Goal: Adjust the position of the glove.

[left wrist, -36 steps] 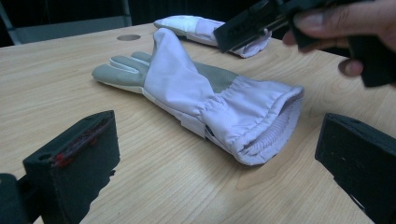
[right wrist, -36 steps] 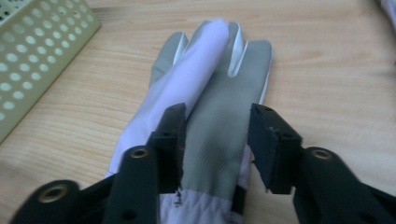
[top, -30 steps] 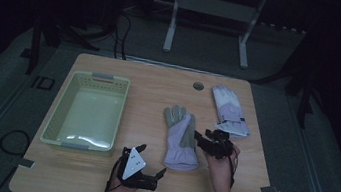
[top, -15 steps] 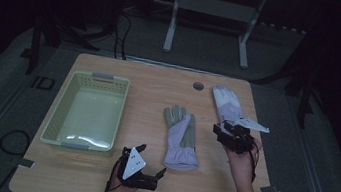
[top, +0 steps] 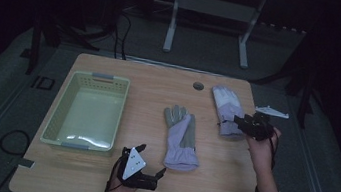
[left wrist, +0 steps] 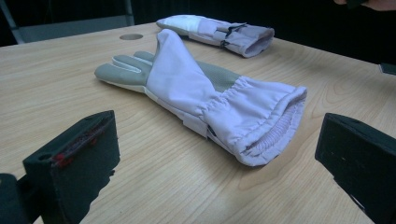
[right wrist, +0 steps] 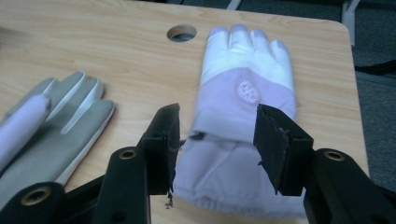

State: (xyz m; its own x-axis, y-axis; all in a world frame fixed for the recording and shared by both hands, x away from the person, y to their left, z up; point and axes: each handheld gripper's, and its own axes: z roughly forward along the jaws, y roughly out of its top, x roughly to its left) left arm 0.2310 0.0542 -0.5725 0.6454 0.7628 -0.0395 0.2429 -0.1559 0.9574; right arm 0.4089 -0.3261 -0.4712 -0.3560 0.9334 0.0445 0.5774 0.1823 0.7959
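Two lilac gloves lie on the wooden table (top: 96,176). The middle glove (top: 180,138) (left wrist: 187,79) (right wrist: 56,121) lies with its grey palm up and its cuff toward me. The second glove (top: 225,104) (left wrist: 210,28) (right wrist: 243,88), with white fingers, lies at the back right. My right gripper (top: 243,124) (right wrist: 217,126) hovers over that glove's cuff, open, with its jaws on either side and not pressing. Near the front edge my left gripper (top: 157,175) (left wrist: 219,140) rests open, pointing at the middle glove's cuff a short way off.
A pale green basket (top: 54,120) stands on the left half of the table with nothing visible inside. A round cable hole (top: 198,86) (right wrist: 182,32) sits near the back edge. A metal stand's legs (top: 170,30) rise on the floor behind the table.
My right gripper has moved from beside the middle glove to the right and back, over the second glove's cuff. The left gripper and both gloves have stayed put.
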